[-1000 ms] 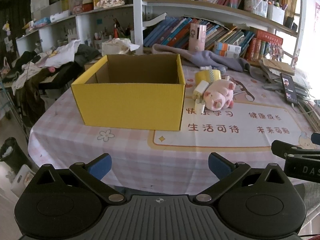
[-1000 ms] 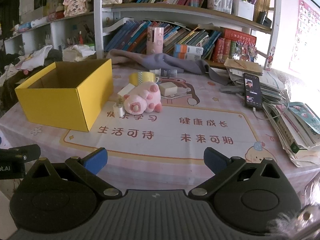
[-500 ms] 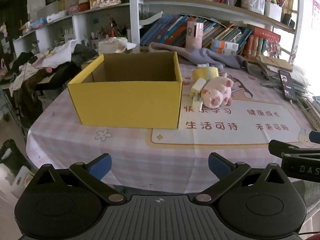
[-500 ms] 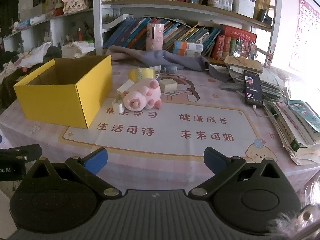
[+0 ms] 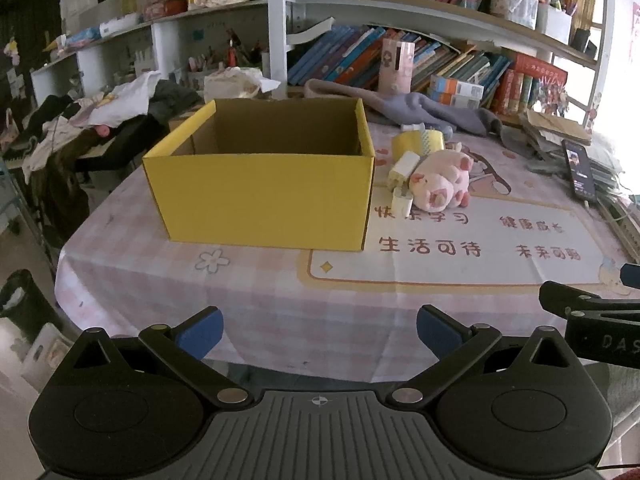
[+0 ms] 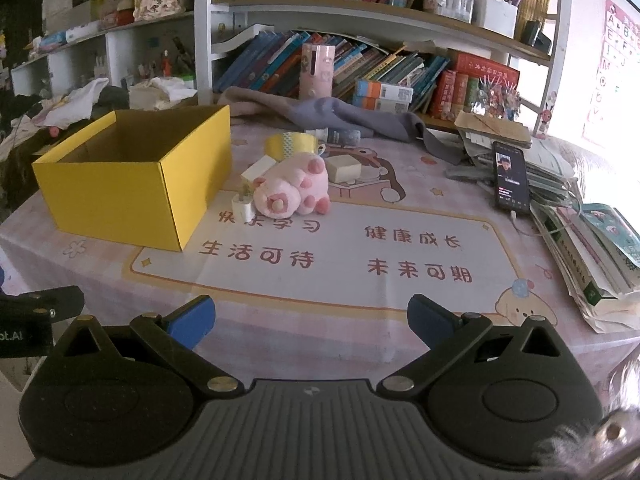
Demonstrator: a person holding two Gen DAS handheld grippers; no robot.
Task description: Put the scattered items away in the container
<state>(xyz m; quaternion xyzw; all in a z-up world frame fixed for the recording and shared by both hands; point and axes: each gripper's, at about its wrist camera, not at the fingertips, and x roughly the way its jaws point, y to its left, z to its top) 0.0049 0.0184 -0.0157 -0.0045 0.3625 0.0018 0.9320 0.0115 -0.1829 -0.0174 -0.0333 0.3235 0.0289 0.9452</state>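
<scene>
A table covered with a pink checked cloth [image 5: 280,292] holds an open yellow cardboard box [image 5: 260,196] on its left side, standing upright with nothing visible inside it. Just to the right of the box lies a small cluster of loose things: a pink plush pig [image 6: 290,192] on its side, a small white charger plug [image 6: 243,209] touching the pig's near left side, a cream rectangular block [image 6: 258,169] leaning behind the plug, a roll of yellow tape [image 6: 291,145] behind the pig, a pale block [image 6: 344,168] to the pig's right, and a small bottle [image 6: 340,134] lying on its side farther back. A grey cloth [image 6: 352,116] is draped along the far edge of the table in front of a crowded bookshelf [image 6: 360,64]. A phone [image 6: 510,176] with its screen lit rests on a stack of papers at the right. The left gripper [image 5: 320,330] hovers over the near edge of the table, facing the box, its blue-tipped fingers [image 5: 200,330] spread wide apart and holding nothing. The right gripper [image 6: 310,320] hovers beside it, facing the pig and the printed mat, its fingers [image 6: 430,318] likewise spread wide and empty
</scene>
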